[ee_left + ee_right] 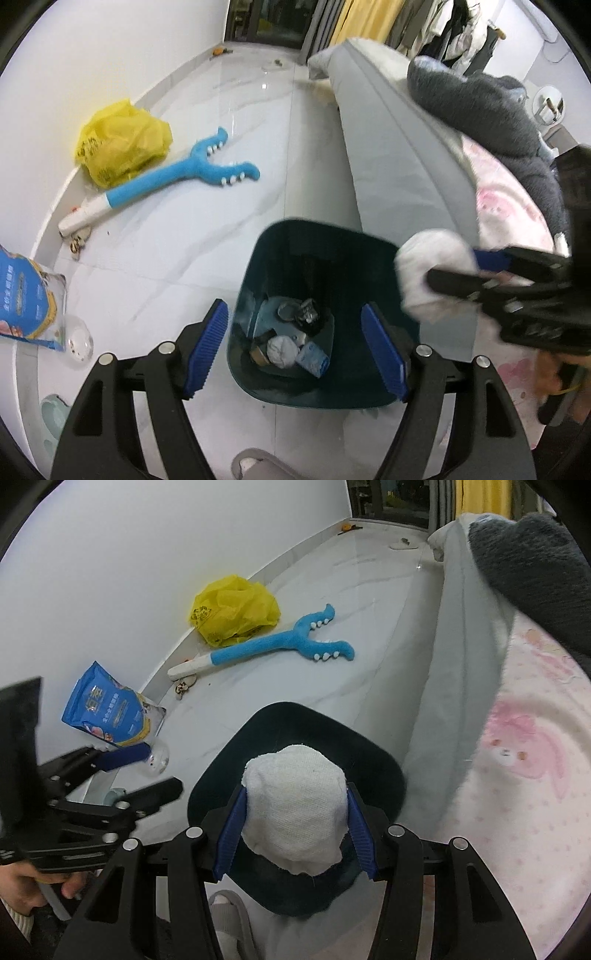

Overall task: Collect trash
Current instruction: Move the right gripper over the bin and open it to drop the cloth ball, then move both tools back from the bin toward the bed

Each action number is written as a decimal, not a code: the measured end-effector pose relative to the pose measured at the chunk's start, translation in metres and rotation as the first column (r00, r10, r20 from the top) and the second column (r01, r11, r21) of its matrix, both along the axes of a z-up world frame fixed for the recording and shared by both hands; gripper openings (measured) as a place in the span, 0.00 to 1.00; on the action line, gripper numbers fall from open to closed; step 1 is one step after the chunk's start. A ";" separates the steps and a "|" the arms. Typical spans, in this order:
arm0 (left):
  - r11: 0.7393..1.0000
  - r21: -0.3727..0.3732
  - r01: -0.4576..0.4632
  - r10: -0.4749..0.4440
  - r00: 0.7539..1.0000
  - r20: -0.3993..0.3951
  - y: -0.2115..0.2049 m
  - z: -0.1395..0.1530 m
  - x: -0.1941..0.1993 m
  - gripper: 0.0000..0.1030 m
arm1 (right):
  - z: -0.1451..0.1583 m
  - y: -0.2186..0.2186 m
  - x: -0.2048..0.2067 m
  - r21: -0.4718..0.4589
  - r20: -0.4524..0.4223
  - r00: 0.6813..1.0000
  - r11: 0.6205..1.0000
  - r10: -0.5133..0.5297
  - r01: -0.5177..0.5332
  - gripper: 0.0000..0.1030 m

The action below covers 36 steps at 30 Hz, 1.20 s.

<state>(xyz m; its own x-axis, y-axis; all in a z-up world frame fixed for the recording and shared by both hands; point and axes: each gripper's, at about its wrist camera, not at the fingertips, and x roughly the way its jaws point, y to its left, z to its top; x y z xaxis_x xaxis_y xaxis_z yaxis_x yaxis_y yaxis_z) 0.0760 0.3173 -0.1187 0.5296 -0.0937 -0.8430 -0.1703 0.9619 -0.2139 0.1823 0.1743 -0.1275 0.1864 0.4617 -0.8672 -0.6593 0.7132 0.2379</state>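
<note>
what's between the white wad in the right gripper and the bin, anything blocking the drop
Nothing visible. The right gripper holds the white wad at the dark bin's open mouth. The left gripper is open and empty on the bin's other side.

left hand-held gripper open, right hand-held gripper clamped

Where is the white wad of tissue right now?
The white tissue wad is clamped in the right tongs, directly above the dark teal bin beside the bed.

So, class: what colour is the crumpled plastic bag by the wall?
Yellow plastic bag, clearest in the right wrist view.
</note>
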 end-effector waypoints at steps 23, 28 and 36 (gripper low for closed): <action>1.000 0.022 0.019 -0.024 0.971 0.239 0.006 0.081 -0.018 0.73 | -0.031 0.037 -0.001 -0.127 0.004 1.000 0.992 -0.001 0.002 0.74; 0.999 0.038 0.039 -0.048 0.957 0.286 -0.005 0.098 -0.019 0.73 | -0.015 0.030 -0.003 -0.100 0.016 1.000 0.995 0.001 0.001 0.77; 0.997 0.048 0.065 -0.077 0.940 0.332 -0.027 0.117 -0.018 0.73 | 0.018 0.000 -0.002 -0.035 0.060 0.998 0.999 -0.033 0.036 0.82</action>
